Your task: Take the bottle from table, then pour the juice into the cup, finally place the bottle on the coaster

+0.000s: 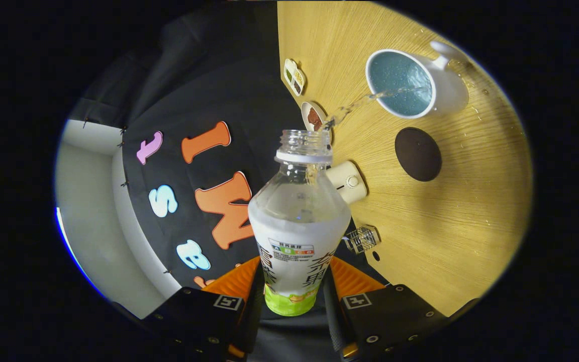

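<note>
My gripper (294, 281) is shut on a clear plastic bottle (297, 221) with a white and green label. Both fingers press its lower body. The uncapped bottle is tipped over sideways toward the wooden table (450, 236). A thin stream of clear liquid (365, 100) runs from the bottle's mouth into a white cup (410, 83) with a blue inside, beyond the fingers. Some liquid lies in the cup. A dark round coaster (417, 154) lies on the table beside the cup, nearer to the bottle.
Along the table's edge by the booth wall stand a small divided dish (294, 76), a small bowl with brown contents (313, 116), a cream round gadget (348, 182) and a clear faceted glass object (362, 239). Droplets lie on the wood near the cup's handle (463, 70).
</note>
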`<state>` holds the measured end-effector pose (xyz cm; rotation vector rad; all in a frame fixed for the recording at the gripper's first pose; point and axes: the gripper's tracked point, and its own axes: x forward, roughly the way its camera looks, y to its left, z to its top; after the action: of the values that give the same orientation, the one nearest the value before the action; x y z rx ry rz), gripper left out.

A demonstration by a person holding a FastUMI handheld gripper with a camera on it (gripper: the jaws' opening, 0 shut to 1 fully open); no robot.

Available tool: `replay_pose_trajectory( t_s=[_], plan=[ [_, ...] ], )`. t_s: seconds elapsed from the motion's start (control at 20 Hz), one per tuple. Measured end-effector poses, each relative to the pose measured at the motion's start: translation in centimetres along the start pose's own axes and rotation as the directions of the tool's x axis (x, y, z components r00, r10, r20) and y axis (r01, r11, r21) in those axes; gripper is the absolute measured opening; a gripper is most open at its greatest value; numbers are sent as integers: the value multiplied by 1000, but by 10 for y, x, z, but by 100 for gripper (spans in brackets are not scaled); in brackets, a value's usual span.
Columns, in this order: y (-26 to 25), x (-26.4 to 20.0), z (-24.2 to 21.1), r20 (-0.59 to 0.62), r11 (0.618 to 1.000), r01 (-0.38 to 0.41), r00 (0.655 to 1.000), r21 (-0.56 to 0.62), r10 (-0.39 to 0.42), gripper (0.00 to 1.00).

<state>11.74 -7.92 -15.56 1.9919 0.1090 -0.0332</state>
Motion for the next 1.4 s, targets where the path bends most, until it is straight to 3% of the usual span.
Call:
replay_pose_trajectory(
  t_s=[0.85, 1.4],
  plan=[
    [7, 7, 2, 13, 994, -15, 1000, 108, 14, 58],
    [22, 6, 8, 47, 980, -76, 997, 183, 69, 58]
  ],
)
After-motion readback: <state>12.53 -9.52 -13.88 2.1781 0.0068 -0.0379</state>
